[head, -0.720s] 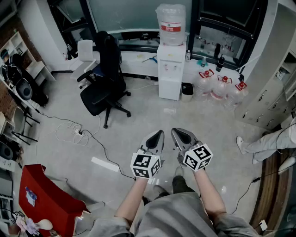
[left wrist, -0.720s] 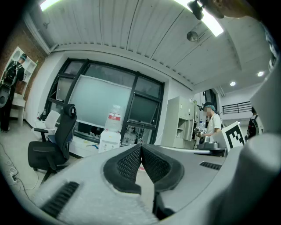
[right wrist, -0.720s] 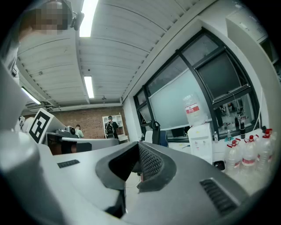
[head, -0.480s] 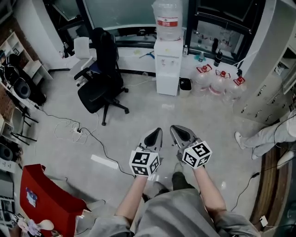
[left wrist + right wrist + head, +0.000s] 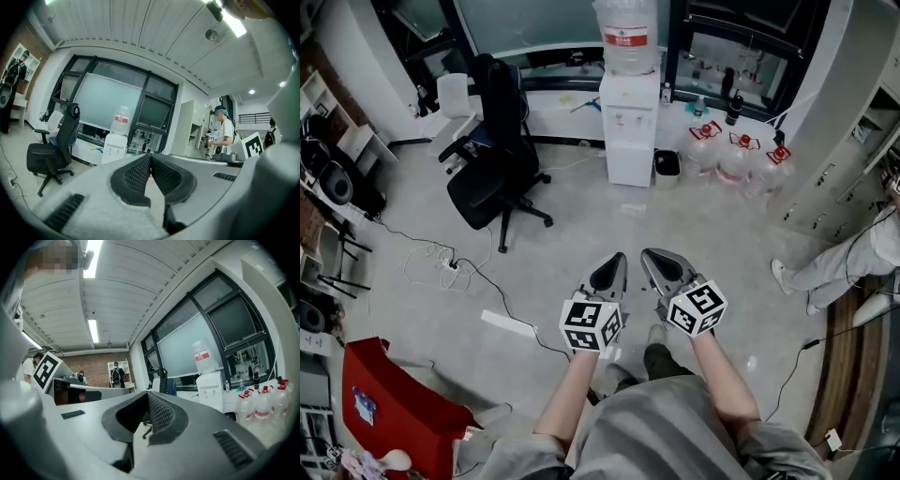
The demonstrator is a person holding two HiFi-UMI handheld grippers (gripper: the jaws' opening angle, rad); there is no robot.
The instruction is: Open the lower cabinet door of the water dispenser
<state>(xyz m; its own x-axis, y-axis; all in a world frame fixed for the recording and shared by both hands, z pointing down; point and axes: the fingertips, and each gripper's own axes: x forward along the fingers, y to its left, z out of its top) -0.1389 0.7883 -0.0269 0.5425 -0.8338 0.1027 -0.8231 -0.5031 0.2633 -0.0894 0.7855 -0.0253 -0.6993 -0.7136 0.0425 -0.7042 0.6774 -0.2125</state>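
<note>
The white water dispenser (image 5: 630, 122) stands against the far window wall with a clear bottle (image 5: 625, 33) on top. Its lower cabinet door (image 5: 630, 161) looks closed. Both grippers are held side by side over the floor, well short of the dispenser. The left gripper (image 5: 617, 262) is shut and empty, and so is the right gripper (image 5: 652, 259). In the left gripper view the dispenser (image 5: 114, 148) is small and far beyond the closed jaws of the left gripper (image 5: 150, 157). The right gripper view shows the dispenser (image 5: 210, 389) to the right of the right gripper (image 5: 149, 396).
A black office chair (image 5: 492, 159) stands left of the dispenser. A small black bin (image 5: 667, 164) and several water jugs (image 5: 736, 155) sit to its right. Grey lockers (image 5: 834, 159) line the right side, with a person's legs (image 5: 834, 267) nearby. Cables (image 5: 441, 267) trail across the floor.
The dispenser, chair and jugs have slid up and left in the head view. Both grippers keep the same side-by-side pose, still shut.
</note>
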